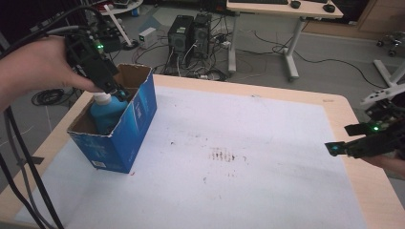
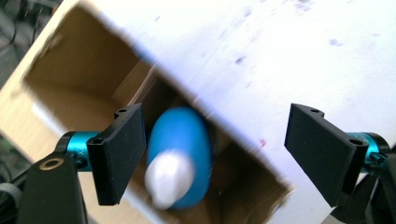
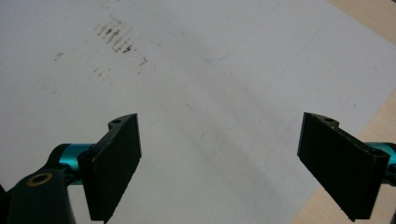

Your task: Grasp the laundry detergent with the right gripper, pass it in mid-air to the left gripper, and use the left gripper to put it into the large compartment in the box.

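While upright in box, bottle points white cap up.

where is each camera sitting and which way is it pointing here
high view: above the person's side, facing forward and down on the table; shows the forearm and left gripper over the blue box, right gripper at right.
left gripper view: rides that gripper, looks down between open jaws at the blue bottle in the box.
right gripper view: rides its gripper, faces the white mat.
Shared: box, bottle, mat.
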`<state>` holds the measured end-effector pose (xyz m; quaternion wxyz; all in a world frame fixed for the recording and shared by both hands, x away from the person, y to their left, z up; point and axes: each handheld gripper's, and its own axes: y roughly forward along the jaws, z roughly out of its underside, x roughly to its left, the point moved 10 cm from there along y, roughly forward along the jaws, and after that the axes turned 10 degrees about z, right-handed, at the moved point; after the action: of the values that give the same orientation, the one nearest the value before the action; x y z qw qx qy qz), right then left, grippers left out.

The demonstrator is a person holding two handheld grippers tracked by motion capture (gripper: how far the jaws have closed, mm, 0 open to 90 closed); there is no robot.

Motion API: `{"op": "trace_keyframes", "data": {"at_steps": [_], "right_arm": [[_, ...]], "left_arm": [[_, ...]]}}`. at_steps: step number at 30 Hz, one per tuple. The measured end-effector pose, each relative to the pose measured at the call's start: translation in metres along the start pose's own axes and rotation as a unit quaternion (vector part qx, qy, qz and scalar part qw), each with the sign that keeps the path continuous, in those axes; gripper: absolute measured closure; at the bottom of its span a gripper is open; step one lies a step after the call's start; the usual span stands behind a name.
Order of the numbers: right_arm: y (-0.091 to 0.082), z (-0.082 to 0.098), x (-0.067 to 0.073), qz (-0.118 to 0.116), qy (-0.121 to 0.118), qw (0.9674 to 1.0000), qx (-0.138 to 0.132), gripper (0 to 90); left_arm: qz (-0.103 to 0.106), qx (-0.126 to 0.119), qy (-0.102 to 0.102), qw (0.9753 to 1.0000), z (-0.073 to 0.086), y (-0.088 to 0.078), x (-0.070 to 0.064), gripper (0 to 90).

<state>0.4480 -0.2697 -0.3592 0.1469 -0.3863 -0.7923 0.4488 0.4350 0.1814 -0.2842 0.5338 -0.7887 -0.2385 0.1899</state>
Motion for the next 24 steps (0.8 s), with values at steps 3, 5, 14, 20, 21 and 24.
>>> {"op": "trace_keyframes", "data": {"at_steps": [3, 5, 14, 20, 21, 24], "right_arm": [[0.001, -0.002, 0.006, -0.003, -0.008, 1.0, 0.0, 13.1], [0.001, -0.005, 0.016, -0.009, -0.016, 0.9998, -0.001, 13.1], [0.003, -0.01, 0.042, -0.018, -0.033, 0.9993, -0.006, 13.1], [0.006, -0.011, 0.056, -0.026, -0.041, 0.9988, -0.007, 13.1], [0.006, -0.011, 0.057, -0.027, -0.042, 0.9987, -0.008, 13.1], [0.007, -0.012, 0.062, -0.032, -0.047, 0.9983, -0.008, 13.1]], "left_arm": [[0.004, -0.004, 0.022, 0.9997, -0.013, 0.005, -0.01, 20.5], [0.016, -0.01, 0.046, 0.9988, -0.028, 0.012, -0.023, 20.5], [0.051, 0.003, 0.101, 0.9935, -0.062, 0.054, -0.059, 20.5], [0.065, 0.016, 0.115, 0.9911, -0.071, 0.081, -0.071, 20.5], [0.065, 0.017, 0.117, 0.9908, -0.072, 0.084, -0.072, 20.5], [0.068, 0.022, 0.117, 0.9905, -0.073, 0.091, -0.075, 20.5]]}}
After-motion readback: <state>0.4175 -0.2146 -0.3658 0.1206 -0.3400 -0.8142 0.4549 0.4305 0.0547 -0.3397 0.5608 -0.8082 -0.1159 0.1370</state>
